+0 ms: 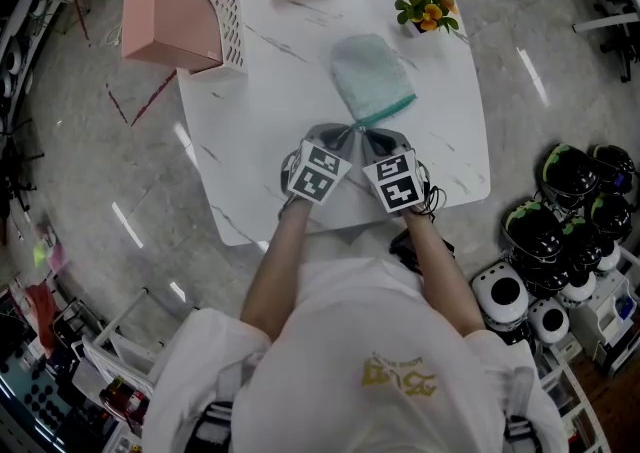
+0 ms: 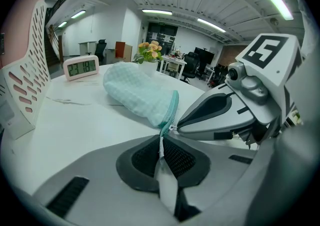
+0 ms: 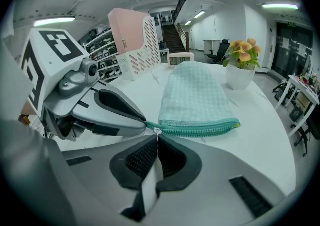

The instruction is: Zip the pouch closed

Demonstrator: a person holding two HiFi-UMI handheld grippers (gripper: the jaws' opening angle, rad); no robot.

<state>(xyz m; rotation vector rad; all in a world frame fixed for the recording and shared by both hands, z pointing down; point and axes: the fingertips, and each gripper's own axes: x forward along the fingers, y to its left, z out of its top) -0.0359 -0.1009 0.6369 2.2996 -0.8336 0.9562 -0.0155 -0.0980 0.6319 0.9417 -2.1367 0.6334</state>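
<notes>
The mint pouch [image 1: 372, 79] lies on the table [image 1: 260, 131], its zip end pinched by the left gripper [image 2: 161, 137], the pull [image 3: 157, 131] clamped in the right gripper [image 3: 156, 139] — if either pinch slips, the pouch may drag or the zip jam. Its contents are hidden; a pot [image 3: 240, 78] holds flowers [image 3: 242, 50].

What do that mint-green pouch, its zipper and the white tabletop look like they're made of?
Pouch: seemingly soft woven cloth, matte; a fine check weave shows and it lies slumped. Zipper: teal teeth, probably plastic, on fabric tape. Table: glossy white with grey veins, either marble or a marble-look laminate; bright reflections streak its surface.
</notes>
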